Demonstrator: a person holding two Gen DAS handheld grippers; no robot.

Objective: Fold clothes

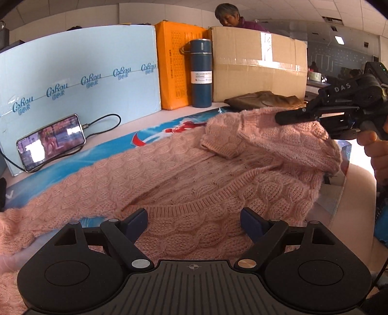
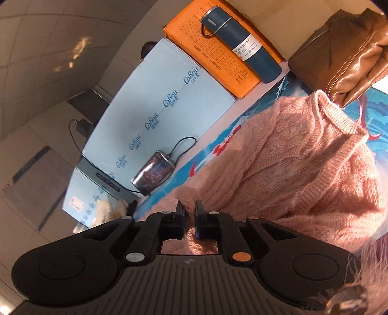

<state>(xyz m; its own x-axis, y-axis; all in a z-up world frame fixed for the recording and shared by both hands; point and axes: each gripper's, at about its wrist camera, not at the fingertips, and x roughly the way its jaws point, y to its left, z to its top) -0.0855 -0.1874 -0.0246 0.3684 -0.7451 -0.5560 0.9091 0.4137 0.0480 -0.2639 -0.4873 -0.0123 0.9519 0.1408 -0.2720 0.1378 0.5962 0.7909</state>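
- The room looked like a large hall with a panelled ceiling (image 1: 315, 14) and a dark board on the far wall.
- A table (image 1: 114, 135) carried a blue printed cover (image 1: 155, 135) with red and white motifs.
- A pink cable-knit sweater (image 1: 194, 179) lay spread across that cover, one part lifted.
- A pale blue box (image 1: 80, 80) along the back edge repeated the word "CoRou".
- A cardboard box (image 1: 257, 63) and an orange box (image 1: 174, 65) stood beside it.
- A brown leather garment (image 2: 344, 55) lay near the cardboard box.
- A navy flask (image 1: 200, 72) read "VACUUM BOTTLE 500ml".
- A phone (image 1: 51, 143), screen lit, leaned against the blue box with its cable attached.
- The left gripper (image 1: 194, 218) hung over the sweater, jaws wide apart, holding nothing.
- The right gripper (image 2: 189, 208), marked "DAS", was clamped together on sweater knit.
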